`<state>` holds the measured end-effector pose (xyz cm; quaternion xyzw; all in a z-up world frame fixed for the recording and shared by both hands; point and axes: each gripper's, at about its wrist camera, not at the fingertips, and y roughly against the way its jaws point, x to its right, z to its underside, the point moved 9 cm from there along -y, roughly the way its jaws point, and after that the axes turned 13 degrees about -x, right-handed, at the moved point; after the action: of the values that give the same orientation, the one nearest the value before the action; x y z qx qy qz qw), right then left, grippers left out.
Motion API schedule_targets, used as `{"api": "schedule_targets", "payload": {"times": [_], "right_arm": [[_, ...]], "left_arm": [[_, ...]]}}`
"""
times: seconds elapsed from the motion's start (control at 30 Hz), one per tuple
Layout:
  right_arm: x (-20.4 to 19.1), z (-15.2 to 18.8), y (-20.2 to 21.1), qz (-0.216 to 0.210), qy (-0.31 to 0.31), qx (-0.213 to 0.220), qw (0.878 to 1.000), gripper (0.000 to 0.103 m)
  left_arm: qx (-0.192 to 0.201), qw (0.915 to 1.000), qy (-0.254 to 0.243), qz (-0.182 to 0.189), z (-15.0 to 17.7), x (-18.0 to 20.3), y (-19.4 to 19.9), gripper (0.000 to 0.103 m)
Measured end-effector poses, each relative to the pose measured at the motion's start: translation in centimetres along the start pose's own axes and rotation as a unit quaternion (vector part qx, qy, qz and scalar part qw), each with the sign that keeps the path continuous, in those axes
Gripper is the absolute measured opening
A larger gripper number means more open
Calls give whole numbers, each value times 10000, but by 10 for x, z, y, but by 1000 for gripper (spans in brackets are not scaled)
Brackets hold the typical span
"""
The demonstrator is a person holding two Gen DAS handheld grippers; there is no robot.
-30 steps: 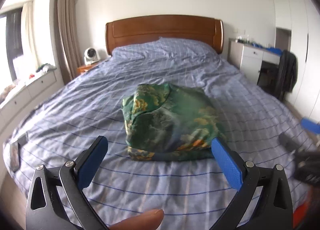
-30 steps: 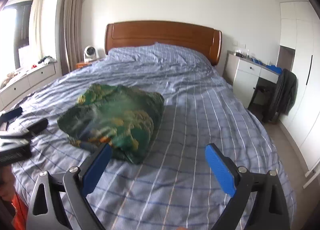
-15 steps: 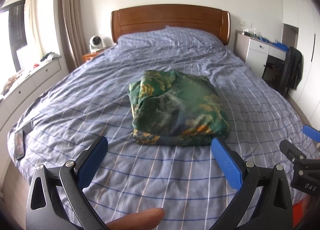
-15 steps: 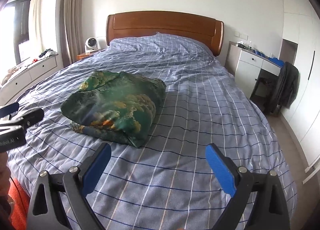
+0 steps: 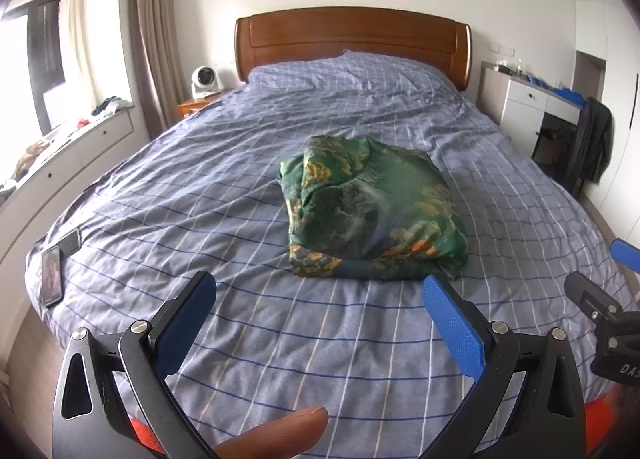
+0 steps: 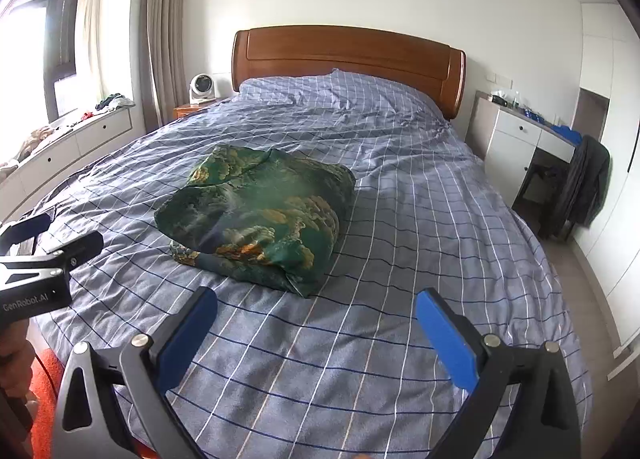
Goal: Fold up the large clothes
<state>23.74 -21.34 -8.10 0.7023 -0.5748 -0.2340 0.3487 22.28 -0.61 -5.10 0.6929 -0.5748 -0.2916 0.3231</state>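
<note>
The left gripper [image 5: 320,299] and the right gripper [image 6: 316,311] are both gaping wide and carrying nothing, hanging over the foot of the bed [image 5: 224,187]. They are sitting farther back from the green patterned garment [image 5: 372,211] than a second ago, when it was lying just ahead of the blue pads. The garment is resting as a compact bundle mid-bed, clear of both tools, so the folding is looking finished.
</note>
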Motion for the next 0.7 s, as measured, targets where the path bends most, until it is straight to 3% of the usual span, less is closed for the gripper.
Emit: {"api": "schedule_targets", "payload": {"times": [0.3, 0.57, 0.7], "right_arm": [[-4, -1, 3, 35, 13, -10, 10000, 102], [-2, 1, 4, 338, 59, -79, 9994, 102], [-3, 0, 7, 295, -1, -60, 9995, 102]], "left_arm": [[-17, 9998, -117, -133, 3, 8, 1, 103], [-139, 9998, -119, 1, 7, 16, 0, 103], [-124, 9998, -131, 34, 6, 17, 1, 103]]}}
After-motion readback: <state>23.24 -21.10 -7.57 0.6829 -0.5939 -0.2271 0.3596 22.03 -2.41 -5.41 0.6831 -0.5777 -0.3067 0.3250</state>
